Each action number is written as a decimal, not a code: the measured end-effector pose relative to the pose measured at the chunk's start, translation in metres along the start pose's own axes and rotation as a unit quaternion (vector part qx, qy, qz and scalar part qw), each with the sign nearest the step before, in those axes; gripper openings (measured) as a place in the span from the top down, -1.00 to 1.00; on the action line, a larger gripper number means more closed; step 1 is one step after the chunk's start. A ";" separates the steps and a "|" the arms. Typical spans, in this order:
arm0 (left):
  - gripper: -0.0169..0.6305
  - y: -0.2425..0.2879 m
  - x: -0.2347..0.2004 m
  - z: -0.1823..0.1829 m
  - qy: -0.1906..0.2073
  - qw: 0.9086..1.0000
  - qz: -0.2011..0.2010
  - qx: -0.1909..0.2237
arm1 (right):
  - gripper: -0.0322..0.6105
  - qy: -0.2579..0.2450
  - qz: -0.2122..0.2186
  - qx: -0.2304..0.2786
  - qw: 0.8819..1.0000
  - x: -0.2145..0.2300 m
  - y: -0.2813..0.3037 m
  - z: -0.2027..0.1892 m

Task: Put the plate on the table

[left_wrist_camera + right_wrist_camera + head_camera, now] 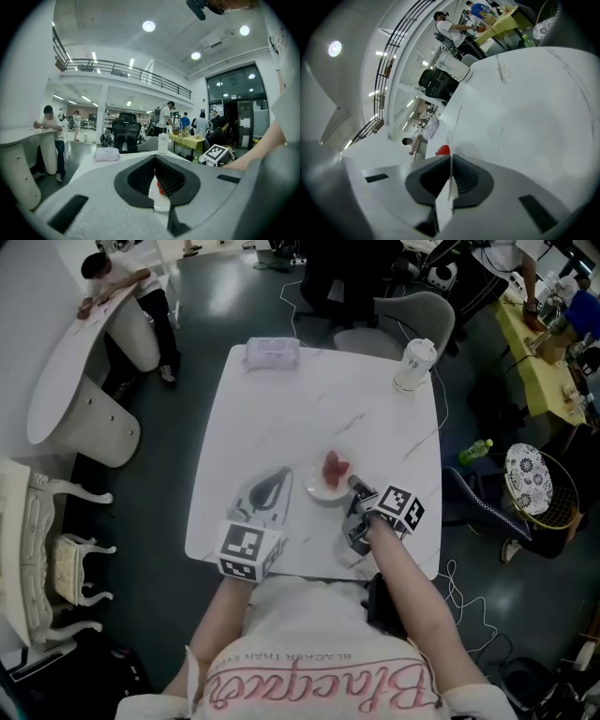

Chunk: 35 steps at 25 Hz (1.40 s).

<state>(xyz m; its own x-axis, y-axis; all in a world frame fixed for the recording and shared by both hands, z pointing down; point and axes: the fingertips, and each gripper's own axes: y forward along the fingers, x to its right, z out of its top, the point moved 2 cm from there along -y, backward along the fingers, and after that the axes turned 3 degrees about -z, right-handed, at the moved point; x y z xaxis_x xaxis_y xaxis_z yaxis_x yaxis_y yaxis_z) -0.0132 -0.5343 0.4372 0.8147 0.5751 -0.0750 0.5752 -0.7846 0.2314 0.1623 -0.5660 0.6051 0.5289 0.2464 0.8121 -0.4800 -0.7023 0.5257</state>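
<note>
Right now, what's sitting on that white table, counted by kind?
Plate with red food: 1
Cup: 1
Soft pack: 1
Total: 3

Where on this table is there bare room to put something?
Bare: the middle between tissue pack, cup and plate, plus the table left of them. Crowded: the near edge, where left gripper and right gripper flank the plate.
</note>
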 end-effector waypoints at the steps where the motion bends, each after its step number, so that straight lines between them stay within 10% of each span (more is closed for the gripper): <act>1: 0.93 0.000 -0.001 -0.001 0.000 1.000 0.003 -0.001 | 0.86 -0.001 -0.003 -0.001 1.000 0.002 0.002 0.000; 8: 0.93 0.007 -0.010 -0.008 -0.003 1.000 0.011 -0.010 | 0.86 -0.119 -0.074 0.005 0.990 0.014 0.013 0.010; 17: 0.93 0.014 -0.012 -0.012 -0.001 1.000 0.013 -0.018 | 0.72 -0.313 -0.179 -0.001 0.933 0.019 0.022 0.019; 25: 0.93 0.009 -0.015 -0.008 0.001 1.000 0.021 -0.017 | 0.63 -0.495 -0.233 -0.015 0.837 0.018 0.028 0.015; 35: 0.93 0.006 -0.008 -0.004 0.005 1.000 -0.003 -0.008 | 0.64 -0.535 -0.176 0.052 0.825 -0.037 0.000 0.021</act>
<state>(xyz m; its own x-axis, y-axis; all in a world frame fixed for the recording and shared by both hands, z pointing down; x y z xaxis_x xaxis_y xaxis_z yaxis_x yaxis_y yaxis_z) -0.0163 -0.5430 0.4434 0.8099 0.5827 -0.0677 0.5794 -0.7767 0.2471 0.1576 -0.5889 0.5695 0.9642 -0.2444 -0.1032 -0.1322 -0.7801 0.6116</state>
